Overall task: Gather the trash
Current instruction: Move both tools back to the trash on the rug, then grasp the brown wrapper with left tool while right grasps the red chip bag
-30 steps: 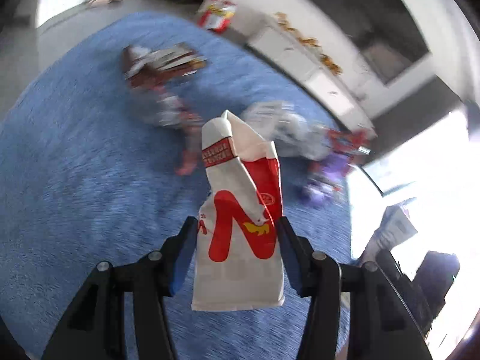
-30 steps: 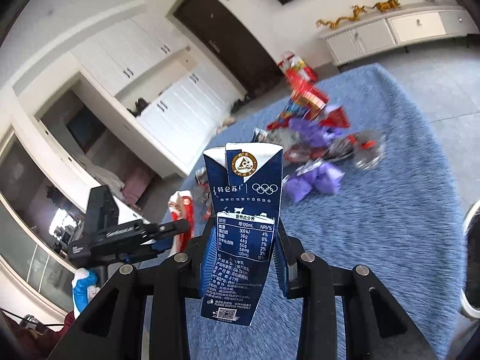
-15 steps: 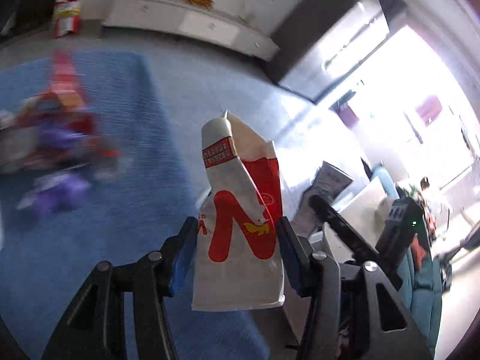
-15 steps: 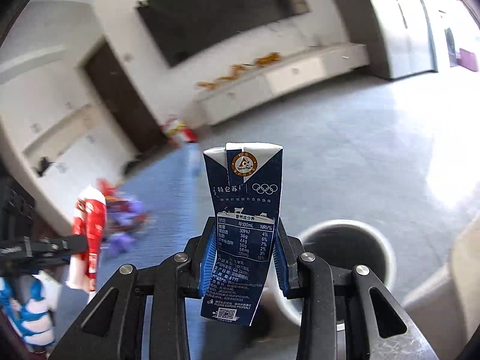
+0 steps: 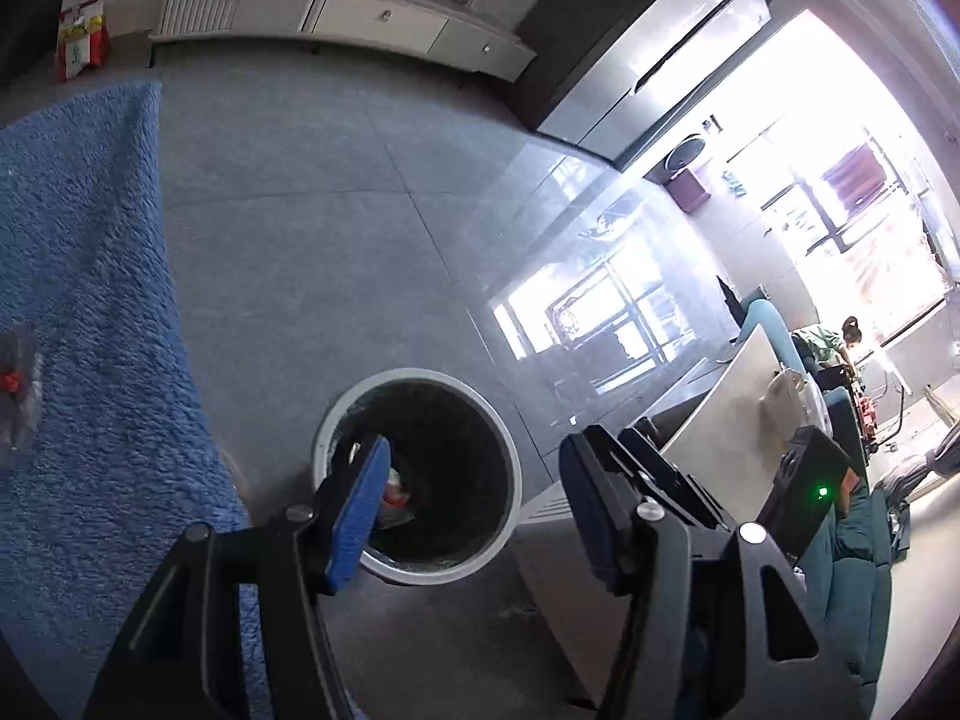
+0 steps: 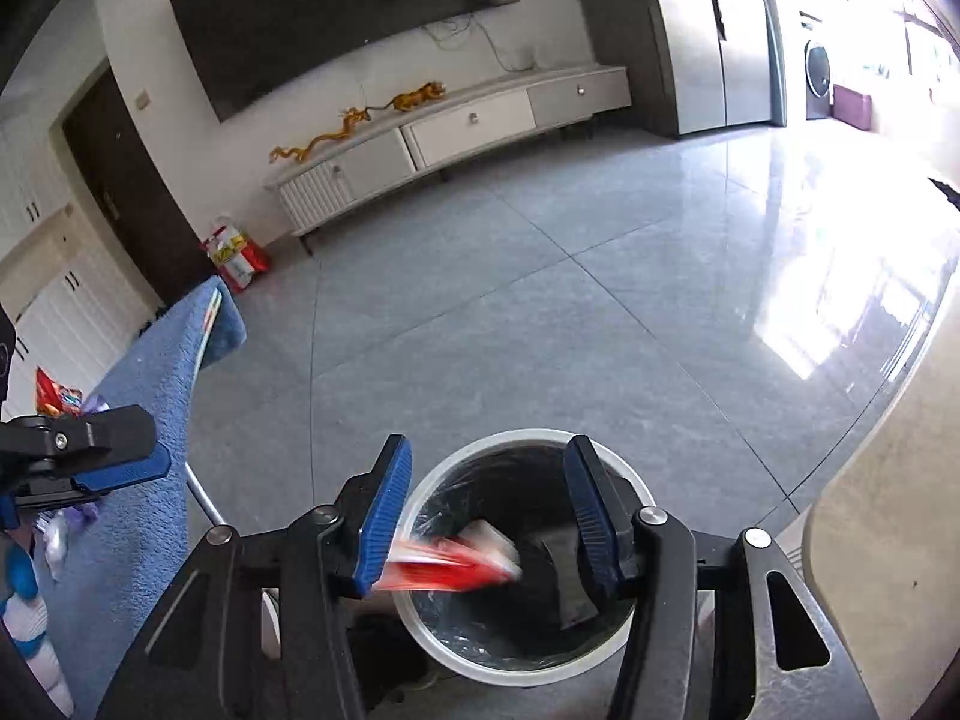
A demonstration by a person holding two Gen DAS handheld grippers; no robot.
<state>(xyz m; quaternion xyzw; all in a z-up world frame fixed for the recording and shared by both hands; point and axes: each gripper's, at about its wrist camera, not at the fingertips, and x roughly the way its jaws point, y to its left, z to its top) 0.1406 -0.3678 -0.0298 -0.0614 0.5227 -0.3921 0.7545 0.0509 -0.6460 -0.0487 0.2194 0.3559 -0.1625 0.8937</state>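
A round white-rimmed bin [image 5: 414,375] with a black liner stands on the grey floor, right under both grippers. My left gripper [image 5: 474,492] hangs over it, jaws opening, nothing between them. My right gripper [image 6: 486,498] is also over the bin [image 6: 516,435], jaws opening and gripping nothing. A red-and-white paper bag [image 6: 450,564] shows as a blur below the right gripper's fingers, inside the bin. The dark blue carton [image 6: 564,570] lies in the liner beside it. The left gripper [image 6: 114,462] shows at the left edge of the right wrist view.
The blue rug [image 5: 78,240] lies left of the bin with a clear wrapper [image 5: 15,384] on it; more wrappers [image 6: 60,402] sit further along. A white TV cabinet [image 6: 450,126] lines the far wall. A beige tabletop [image 6: 888,540] is close on the right.
Both grippers swung from the rug to above the bin. The left one let go of the red-and-white bag and the right one let go of the blue carton; both are now in the bin.
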